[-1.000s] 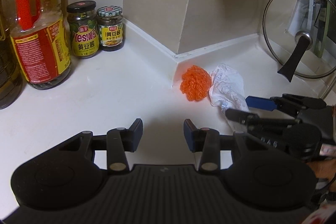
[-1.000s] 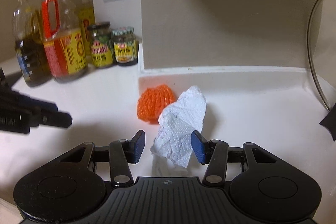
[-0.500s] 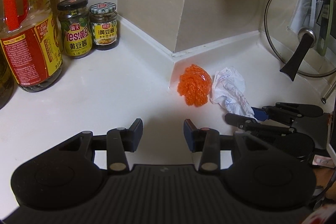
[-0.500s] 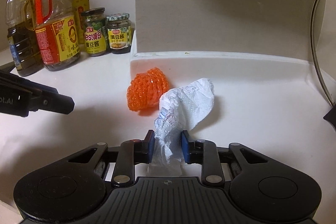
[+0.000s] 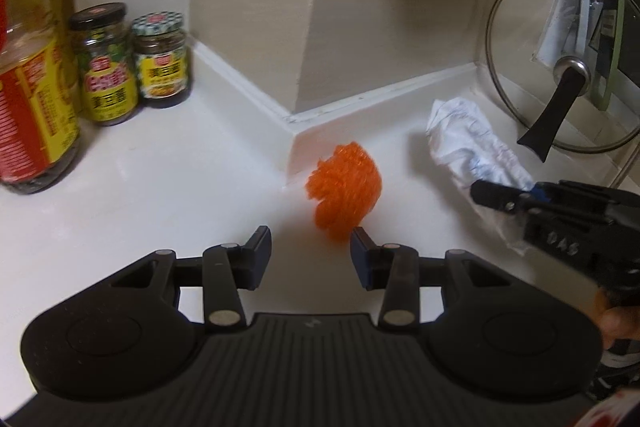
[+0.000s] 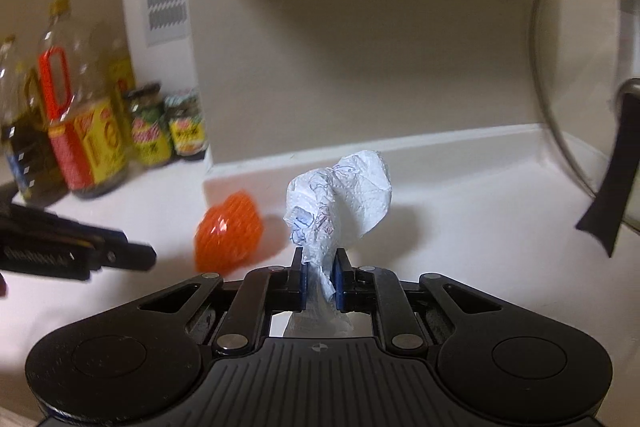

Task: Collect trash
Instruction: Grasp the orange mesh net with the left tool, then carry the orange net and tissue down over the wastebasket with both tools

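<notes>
A: Where is the trash found?

B: The crumpled paper towel [image 6: 340, 199] is clamped between the pads of the right gripper [image 6: 320, 277], whose jaws have just been closing on it; most of it is seen sticking up past the fingertips. The orange mesh ball [image 5: 344, 193] is left lying on the white desk [image 5: 160, 179], just beside the wall's outer corner.

A: And the left gripper [image 5: 310, 253]?

B: Its jaws are kept apart with nothing between them. It is held near the mesh ball, which sits just ahead of the right fingertip.

A: What is crowded around?

B: Two sauce jars [image 5: 134, 63] and a large oil bottle [image 5: 34, 95] are lined up against the wall on the left, well apart from the ball. A glass pot lid [image 5: 560, 67] is propped on the right, close behind the paper towel.
</notes>
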`<state>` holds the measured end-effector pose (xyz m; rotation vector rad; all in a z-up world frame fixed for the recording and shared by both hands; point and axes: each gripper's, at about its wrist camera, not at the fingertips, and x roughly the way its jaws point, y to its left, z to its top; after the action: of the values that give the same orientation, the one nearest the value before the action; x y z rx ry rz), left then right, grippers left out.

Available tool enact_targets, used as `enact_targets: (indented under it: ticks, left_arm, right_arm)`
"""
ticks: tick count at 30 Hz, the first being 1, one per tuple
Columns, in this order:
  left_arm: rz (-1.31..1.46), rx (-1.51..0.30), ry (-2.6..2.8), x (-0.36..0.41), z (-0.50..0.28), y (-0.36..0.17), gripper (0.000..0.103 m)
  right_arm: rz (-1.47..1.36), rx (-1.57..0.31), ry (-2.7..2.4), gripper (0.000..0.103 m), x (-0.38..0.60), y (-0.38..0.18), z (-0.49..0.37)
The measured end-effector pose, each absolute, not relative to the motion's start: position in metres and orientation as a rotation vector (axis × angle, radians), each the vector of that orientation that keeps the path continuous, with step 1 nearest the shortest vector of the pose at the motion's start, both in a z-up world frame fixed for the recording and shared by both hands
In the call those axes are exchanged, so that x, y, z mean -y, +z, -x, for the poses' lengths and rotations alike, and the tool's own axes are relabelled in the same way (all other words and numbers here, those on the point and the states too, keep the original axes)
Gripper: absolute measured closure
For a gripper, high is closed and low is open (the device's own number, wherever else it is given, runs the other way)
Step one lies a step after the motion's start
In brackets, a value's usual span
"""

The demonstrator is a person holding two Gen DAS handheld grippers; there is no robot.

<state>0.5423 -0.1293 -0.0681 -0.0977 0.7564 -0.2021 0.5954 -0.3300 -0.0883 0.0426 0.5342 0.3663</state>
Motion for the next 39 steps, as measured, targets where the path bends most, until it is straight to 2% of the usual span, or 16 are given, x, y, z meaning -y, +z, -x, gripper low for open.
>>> enact_targets:
  ticks: [19,23,26,39]
  left_arm:
    - [-0.011,-0.743,-0.209,0.168,-0.590,-0.095,0.062]
    - [-0.020,-0.734,-0.219,0.169,-0.587,-0.093,0.072]
    - [-0.021,-0.729,-0.228,0.168,-0.583,-0.091,0.075]
    - [0.059,-0.710,-0.252,0.141,-0.536,-0.053,0.076]
  right_arm:
    - [-0.113,-0.540,0.310,0.090,0.378,-0.087,-0.590]
    - [-0.120,-0.547,0.308,0.090,0.381,-0.088,-0.587]
    - [-0.128,-0.548,0.307,0.090,0.382,-0.087,-0.584]
    - [-0.136,-0.529,0.327,0.090,0.384,-0.073,-0.552]
